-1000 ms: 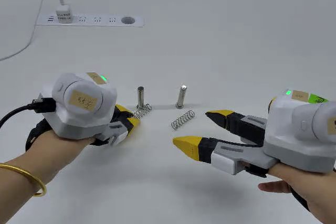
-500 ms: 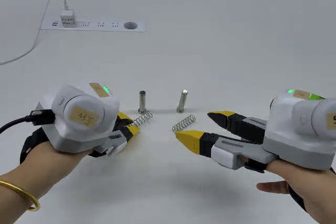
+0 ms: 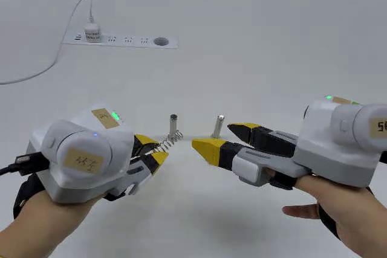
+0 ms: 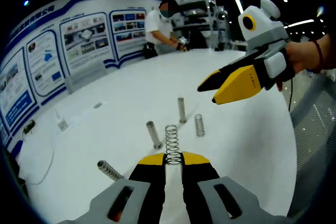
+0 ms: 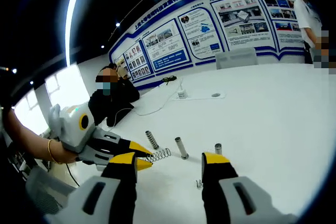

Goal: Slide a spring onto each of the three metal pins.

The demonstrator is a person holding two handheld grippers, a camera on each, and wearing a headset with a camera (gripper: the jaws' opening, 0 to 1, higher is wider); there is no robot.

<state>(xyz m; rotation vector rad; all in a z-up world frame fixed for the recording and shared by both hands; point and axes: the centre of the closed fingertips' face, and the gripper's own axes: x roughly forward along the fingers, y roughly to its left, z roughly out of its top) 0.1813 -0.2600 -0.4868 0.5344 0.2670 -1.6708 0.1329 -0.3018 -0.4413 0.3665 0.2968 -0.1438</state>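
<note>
Coiled steel spring (image 4: 172,141) — pinched endwise in the yellow-tipped left gripper (image 4: 174,159) — points along the jaws, upright steel pin (image 4: 153,134) just beside its tip; right gripper (image 3: 212,136) gapes empty.

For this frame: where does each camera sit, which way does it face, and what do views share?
Head view: headset, looking down at the bench; left hand with left gripper, right hand with right gripper.
Left gripper view: rides the left gripper, looking along its jaws, shut on a spring, toward a bare pin; right gripper shows at the right.
Right gripper view: rides the right gripper, looking between its open jaws; left gripper shows at the left.
Shared: both gripper views show the sprung pin.
</note>
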